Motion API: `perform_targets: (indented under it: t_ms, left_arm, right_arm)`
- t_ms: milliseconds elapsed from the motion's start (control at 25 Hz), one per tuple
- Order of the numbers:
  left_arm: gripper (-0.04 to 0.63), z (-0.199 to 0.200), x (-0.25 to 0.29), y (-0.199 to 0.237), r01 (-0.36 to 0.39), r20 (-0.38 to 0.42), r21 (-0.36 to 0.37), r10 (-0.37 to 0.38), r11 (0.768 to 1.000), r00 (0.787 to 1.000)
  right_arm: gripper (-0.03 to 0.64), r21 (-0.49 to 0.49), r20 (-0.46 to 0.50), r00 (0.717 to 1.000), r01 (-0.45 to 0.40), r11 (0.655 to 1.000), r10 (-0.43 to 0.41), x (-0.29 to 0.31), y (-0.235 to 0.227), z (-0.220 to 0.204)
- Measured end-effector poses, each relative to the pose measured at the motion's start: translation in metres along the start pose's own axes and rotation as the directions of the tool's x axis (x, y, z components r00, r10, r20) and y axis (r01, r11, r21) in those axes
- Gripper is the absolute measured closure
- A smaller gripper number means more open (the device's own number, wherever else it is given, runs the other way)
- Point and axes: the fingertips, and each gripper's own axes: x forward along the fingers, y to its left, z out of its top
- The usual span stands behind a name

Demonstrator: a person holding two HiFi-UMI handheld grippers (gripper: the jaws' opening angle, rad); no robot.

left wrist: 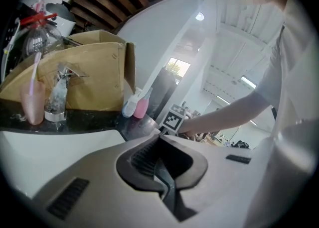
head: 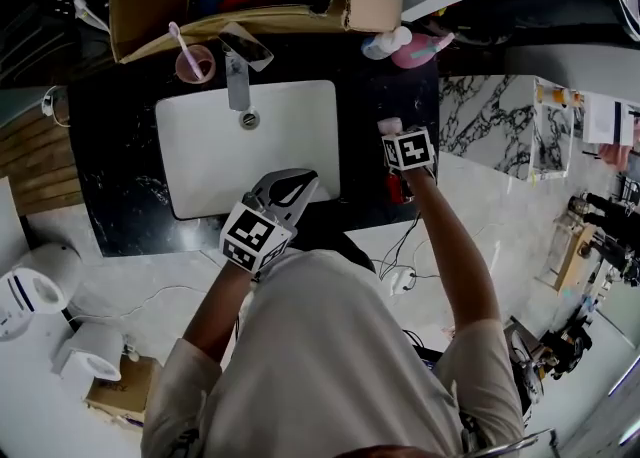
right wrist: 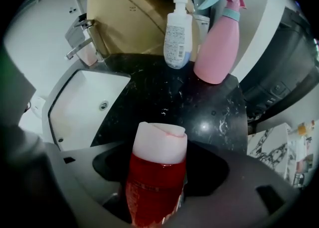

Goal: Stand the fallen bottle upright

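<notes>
Now the red bottle (right wrist: 155,187) is on the dark surface (right wrist: 209,107) beside the sink (right wrist: 84,107). Jaws of the right gripper (right wrist: 162,155) stand wide around it; the left gripper (left wrist: 160,136) is closed, empty. It looks light, slippery: hold its red middle.

1. At the bottom centre, the right gripper (right wrist: 158,179) had its jaws wide apart around a red bottle (right wrist: 153,197) with a white cap (right wrist: 159,142), and dark gaps showed on either side of it.
2. A black counter (right wrist: 164,97) filled the middle of the frame.
3. At the upper centre, a white pump bottle (right wrist: 177,38) and a pink spray bottle (right wrist: 218,48) stood side by side.
4. A cardboard box (right wrist: 129,18) sat at the upper left.
5. A white sink (right wrist: 82,105) and a faucet (right wrist: 79,40) were at the left.
</notes>
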Motion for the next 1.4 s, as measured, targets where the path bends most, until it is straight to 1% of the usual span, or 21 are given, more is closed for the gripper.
perform_targets:
  t_ms: [160,320,520,640,1040,1400]
  left_arm:
    - [0.588,0.004,-0.003,-0.013,0.012,0.004,0.003,-0.012,1.0,1.0]
    - [0.588,0.008,-0.008,-0.025,0.007,-0.005,0.038,-0.007,0.999,1.0]
    - [0.588,0.012,-0.01,-0.046,0.007,0.0,0.06,-0.007,0.998,1.0]
    - [0.588,0.015,-0.012,-0.057,0.002,0.004,0.079,-0.002,0.997,1.0]
    - [0.588,0.022,-0.022,-0.088,-0.037,0.035,0.113,0.033,0.993,0.999]
    - [0.588,0.035,-0.02,-0.111,-0.046,0.062,0.15,0.037,0.988,0.997]
  right_arm:
    - [0.308,0.018,0.041,0.999,-0.021,1.0,0.02,-0.004,-0.001,-0.001]
    - [0.31,0.02,0.09,0.994,-0.067,0.998,0.065,-0.011,0.005,-0.002]
    - [0.311,-0.043,0.156,0.985,-0.073,0.996,0.079,-0.037,0.013,0.0]
    - [0.31,-0.061,0.2,0.975,-0.082,0.995,0.093,-0.052,0.016,0.0]
    - [0.311,-0.091,0.345,0.931,-0.091,0.992,0.118,-0.108,0.013,-0.007]
    - [0.311,-0.099,0.445,0.888,-0.081,0.992,0.117,-0.14,0.012,-0.006]
